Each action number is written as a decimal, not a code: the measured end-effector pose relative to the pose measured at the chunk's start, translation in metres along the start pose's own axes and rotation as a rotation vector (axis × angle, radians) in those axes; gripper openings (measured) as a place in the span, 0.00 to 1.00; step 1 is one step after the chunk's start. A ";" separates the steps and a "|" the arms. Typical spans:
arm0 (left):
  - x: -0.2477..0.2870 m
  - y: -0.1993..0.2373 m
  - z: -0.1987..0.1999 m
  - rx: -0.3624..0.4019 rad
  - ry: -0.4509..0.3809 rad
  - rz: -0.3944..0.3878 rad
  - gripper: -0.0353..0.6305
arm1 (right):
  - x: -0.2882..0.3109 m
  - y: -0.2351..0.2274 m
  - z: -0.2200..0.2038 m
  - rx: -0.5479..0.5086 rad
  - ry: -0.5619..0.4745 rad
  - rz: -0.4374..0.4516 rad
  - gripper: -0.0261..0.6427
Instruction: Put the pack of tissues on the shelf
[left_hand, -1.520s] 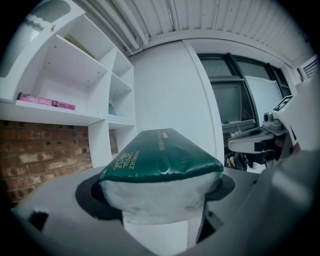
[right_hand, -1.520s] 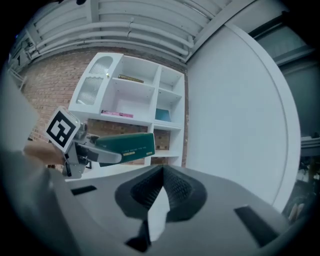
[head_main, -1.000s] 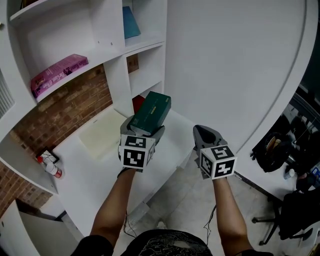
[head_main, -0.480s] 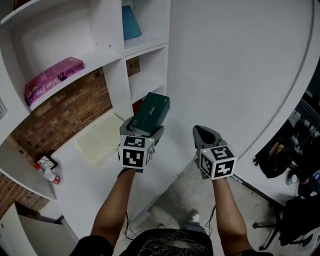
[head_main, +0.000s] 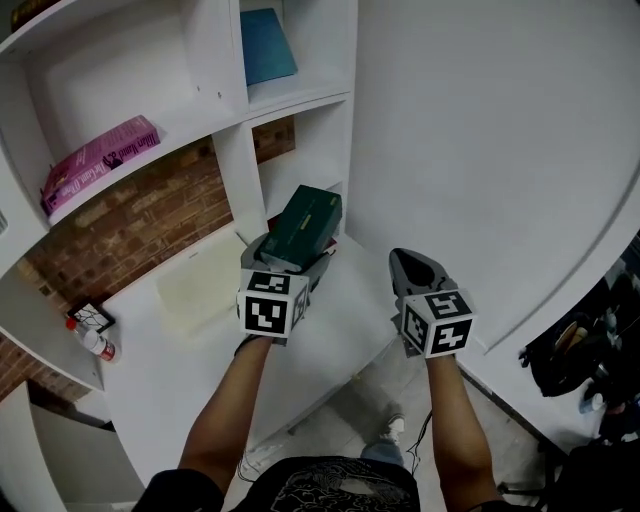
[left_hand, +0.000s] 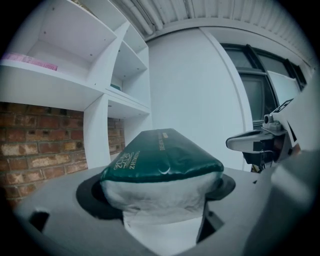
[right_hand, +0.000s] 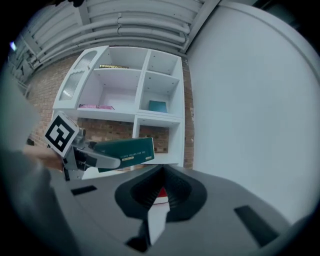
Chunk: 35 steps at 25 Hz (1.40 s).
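The pack of tissues (head_main: 305, 222) is a dark green soft pack with a white end (left_hand: 160, 195). My left gripper (head_main: 290, 260) is shut on its near end and holds it level, pointing at the white shelf unit (head_main: 235, 150). The right gripper view shows the pack (right_hand: 125, 151) in front of the lower cubbies, held by the left gripper (right_hand: 85, 156). My right gripper (head_main: 411, 266) hovers to the right of the pack, apart from it. Its jaws are shut with nothing between them (right_hand: 159, 175).
A pink book (head_main: 95, 160) lies on the wide shelf and a blue book (head_main: 265, 45) leans in an upper cubby. A cream sheet (head_main: 200, 280) lies on the white counter (head_main: 160, 370). A small bottle (head_main: 92, 340) lies at the counter's left. A curved white wall (head_main: 480, 150) stands right.
The left gripper still holds the pack the same way. The shelf unit has shifted right and nearer in the head view. The right gripper has kept its place beside the pack.
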<state>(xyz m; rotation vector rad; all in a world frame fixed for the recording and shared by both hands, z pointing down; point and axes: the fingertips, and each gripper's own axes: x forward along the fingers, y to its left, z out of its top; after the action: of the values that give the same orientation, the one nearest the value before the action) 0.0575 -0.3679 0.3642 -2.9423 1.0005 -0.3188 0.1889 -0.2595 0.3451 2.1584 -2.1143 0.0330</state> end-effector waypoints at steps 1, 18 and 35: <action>0.006 0.001 0.001 -0.001 0.001 0.020 0.75 | 0.007 -0.006 0.000 -0.003 -0.005 0.020 0.04; 0.077 0.003 0.022 -0.063 0.048 0.385 0.76 | 0.109 -0.090 0.006 -0.036 -0.026 0.394 0.04; 0.100 0.025 0.030 -0.113 0.057 0.544 0.76 | 0.152 -0.087 0.015 -0.055 -0.052 0.577 0.05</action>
<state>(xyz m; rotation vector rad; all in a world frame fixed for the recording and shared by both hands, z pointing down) 0.1254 -0.4500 0.3512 -2.6094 1.8097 -0.3335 0.2785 -0.4106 0.3391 1.4660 -2.6517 -0.0303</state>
